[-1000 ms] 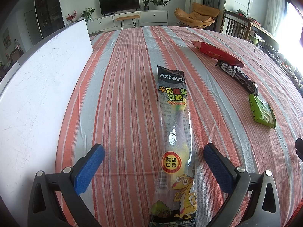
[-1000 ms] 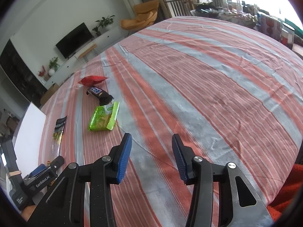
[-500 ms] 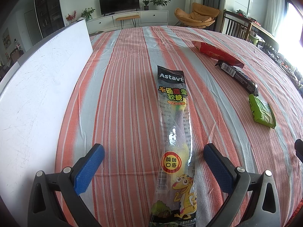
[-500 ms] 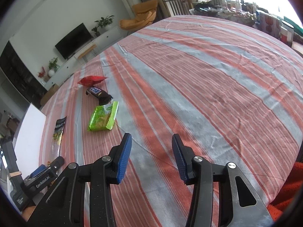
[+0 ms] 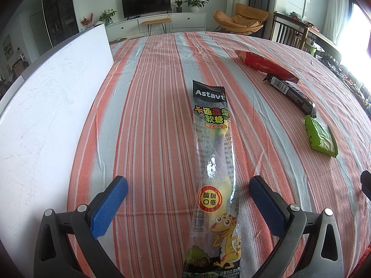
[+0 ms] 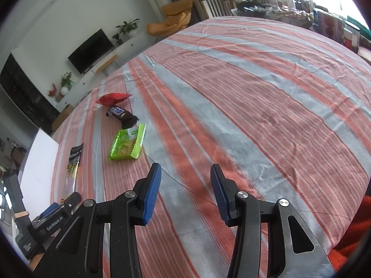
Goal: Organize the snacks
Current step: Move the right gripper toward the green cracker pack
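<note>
Left gripper astride gummy packet, apparently untouched.

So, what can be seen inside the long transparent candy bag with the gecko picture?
Through the clear middle of the long candy bag, a long gummy shows, purple above and yellow lower down. The printed black top, the round red label and the gecko drawing cover the rest, so its ends are hidden.

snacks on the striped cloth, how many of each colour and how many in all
red packet: 1
dark brown chocolate bar: 1
green packet: 1
long clear-and-black gummy packet: 1
total: 4
</note>
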